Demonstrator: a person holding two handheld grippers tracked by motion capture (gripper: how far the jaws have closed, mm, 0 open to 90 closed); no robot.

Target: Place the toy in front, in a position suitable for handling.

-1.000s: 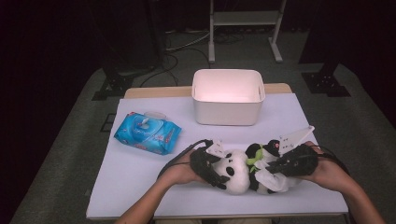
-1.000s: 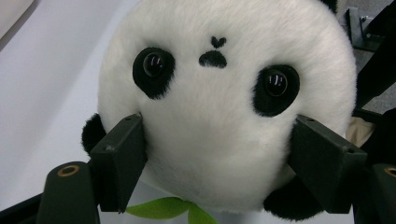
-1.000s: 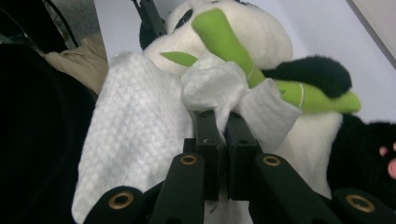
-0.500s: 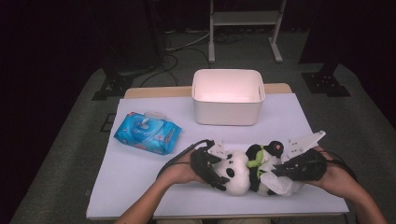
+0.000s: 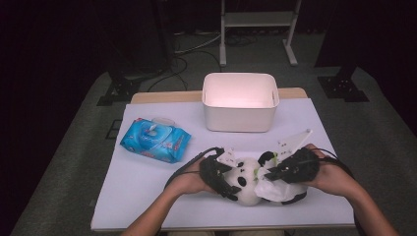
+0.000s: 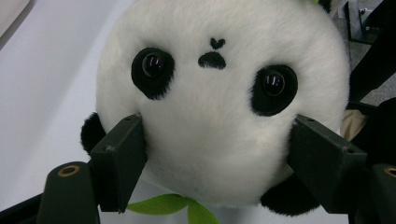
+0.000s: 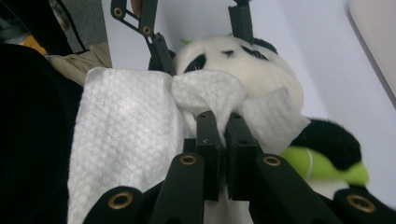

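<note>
Toy panda lying near the front of the white surface, left tongs squeezing both sides of its round head, right tongs pinching a white wipe tight, wipe resting against the panda

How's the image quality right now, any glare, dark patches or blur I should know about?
High view: surroundings dark, white bin glows slightly overexposed, soft overall. Left gripper view: toy panda sharp, glints in its eyes. Right gripper view: white wipe crisp, black mass darkens the left edge.
</note>
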